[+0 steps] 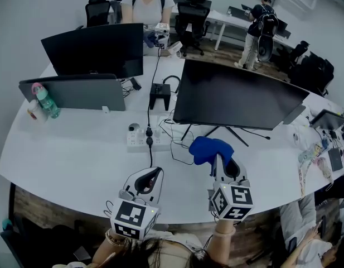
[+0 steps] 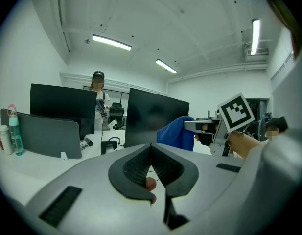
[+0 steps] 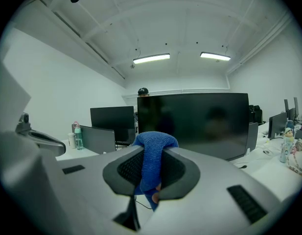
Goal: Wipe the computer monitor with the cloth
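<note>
**Head view.** Low and right of centre, the right gripper (image 1: pixel 221 162) has its jaws clamped on the blue cloth (image 1: pixel 209 148). The cloth bunches just under the bottom edge of the large dark monitor (image 1: pixel 233 96), apparently not touching the screen. At lower centre-left the left gripper (image 1: pixel 153 176) has its jaws together with nothing in them, over the white desk (image 1: pixel 77 161).

The wipe likely goes best if the cloth is raised to the glass and its bunched front pressed lightly. The thin stand legs (image 1: pixel 230 132) may let the monitor rock. A power strip (image 1: pixel 139 137) and loose cables (image 1: pixel 180 152) lie just left of the cloth, so that side is tight. The screen's width toward the upper right is the open room.

**Left gripper view.** The dark pads meet at centre frame with nothing between them. The cloth sits right of centre, in front of the monitor's right edge.

**Right gripper view.** The cloth is pinched between the pads and folds over their top. The monitor spans centre to right straight ahead, with its lower edge just above the jaws.
</note>
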`<state>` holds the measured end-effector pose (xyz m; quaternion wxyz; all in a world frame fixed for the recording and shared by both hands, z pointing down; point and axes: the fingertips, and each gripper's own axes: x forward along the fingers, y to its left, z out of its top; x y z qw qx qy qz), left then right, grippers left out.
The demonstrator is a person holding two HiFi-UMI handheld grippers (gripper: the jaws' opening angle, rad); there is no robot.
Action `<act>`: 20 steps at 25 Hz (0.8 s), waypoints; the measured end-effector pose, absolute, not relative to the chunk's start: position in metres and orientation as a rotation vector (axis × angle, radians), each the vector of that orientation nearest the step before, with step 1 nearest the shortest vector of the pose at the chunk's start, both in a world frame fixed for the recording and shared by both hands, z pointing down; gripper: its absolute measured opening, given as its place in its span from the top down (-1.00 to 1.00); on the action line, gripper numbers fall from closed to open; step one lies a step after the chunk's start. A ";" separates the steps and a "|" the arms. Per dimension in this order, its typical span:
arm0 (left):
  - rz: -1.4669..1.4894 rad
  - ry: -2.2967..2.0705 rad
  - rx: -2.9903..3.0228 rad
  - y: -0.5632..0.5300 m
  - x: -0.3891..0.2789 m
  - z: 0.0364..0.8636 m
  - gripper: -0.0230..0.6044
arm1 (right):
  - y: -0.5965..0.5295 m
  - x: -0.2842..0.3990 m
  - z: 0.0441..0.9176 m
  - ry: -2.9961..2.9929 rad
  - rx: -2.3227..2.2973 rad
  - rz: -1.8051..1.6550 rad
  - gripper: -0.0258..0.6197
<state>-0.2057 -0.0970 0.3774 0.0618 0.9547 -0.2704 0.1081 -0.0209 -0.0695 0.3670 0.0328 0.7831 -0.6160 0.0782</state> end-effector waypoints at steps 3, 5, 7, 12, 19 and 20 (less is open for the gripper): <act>0.316 -0.792 2.888 -0.102 -0.206 0.378 0.90 | -0.076 -0.024 0.366 -1.886 2.397 0.227 0.73; 0.320 -0.782 2.888 -0.105 -0.205 0.379 0.90 | -0.080 -0.027 0.364 -1.889 2.381 0.209 0.73; 0.330 -0.780 2.886 -0.107 -0.204 0.381 0.90 | -0.083 -0.030 0.361 -1.901 2.363 0.180 0.73; 0.318 -0.773 2.895 -0.107 -0.198 0.377 0.90 | -0.089 -0.034 0.352 -1.967 2.346 0.161 0.73; 0.327 -0.838 2.884 -0.110 -0.187 0.376 0.90 | -0.103 -0.029 0.338 -2.053 2.305 0.150 0.73; 0.327 -0.853 2.888 -0.111 -0.185 0.375 0.90 | -0.105 -0.028 0.336 -2.061 2.297 0.146 0.73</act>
